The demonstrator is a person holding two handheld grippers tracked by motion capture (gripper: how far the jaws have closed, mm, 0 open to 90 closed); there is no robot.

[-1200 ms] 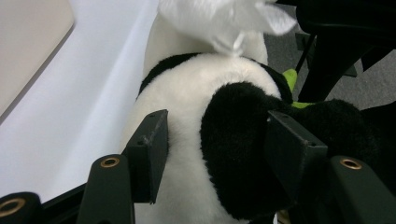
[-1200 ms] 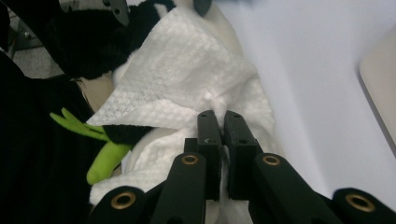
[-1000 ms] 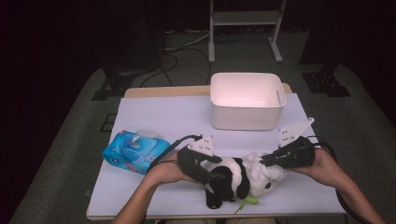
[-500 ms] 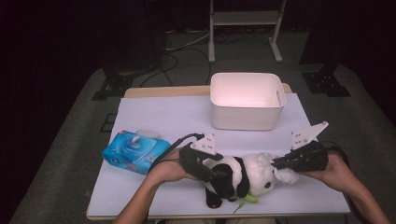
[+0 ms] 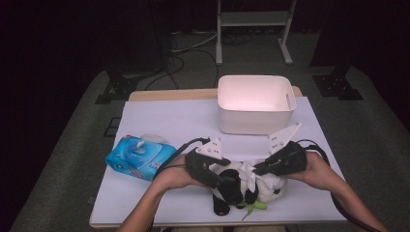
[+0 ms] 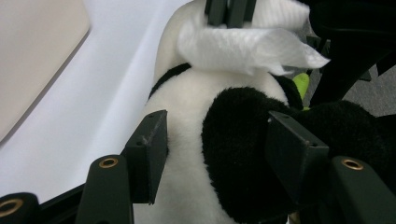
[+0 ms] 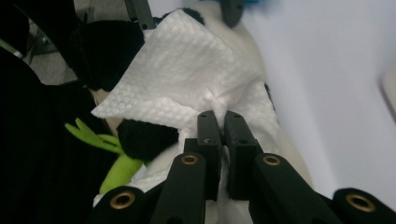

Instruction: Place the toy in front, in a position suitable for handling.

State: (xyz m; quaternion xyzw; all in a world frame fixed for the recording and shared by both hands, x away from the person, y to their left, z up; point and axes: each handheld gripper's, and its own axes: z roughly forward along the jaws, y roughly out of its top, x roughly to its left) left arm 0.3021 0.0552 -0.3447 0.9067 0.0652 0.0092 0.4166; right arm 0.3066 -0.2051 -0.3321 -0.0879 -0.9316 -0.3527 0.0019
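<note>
A black and white panda plush [image 5: 241, 187] lies near the table's front edge with a green leaf toy [image 5: 256, 206] at its lower side. My left gripper [image 5: 223, 180] is shut on the panda; in the left gripper view its jaws [image 6: 217, 144] press into the white body and a black limb. My right gripper [image 5: 257, 170] is shut on a white wipe [image 7: 177, 70] and holds it against the panda's upper side. From the left gripper view, the wipe [image 6: 243, 44] drapes over the plush just past my jaws. The right gripper [image 7: 222, 123] pinches the wipe's bunched edge.
A white tub [image 5: 255, 104] stands at the back middle of the white table [image 5: 164, 121]. A blue pack of wipes [image 5: 140, 157] lies at the left, beside my left forearm. The table's front edge is right under the plush.
The right gripper swung out to the right with the wipe, then came back left across the panda. The left gripper and the plush kept still.
</note>
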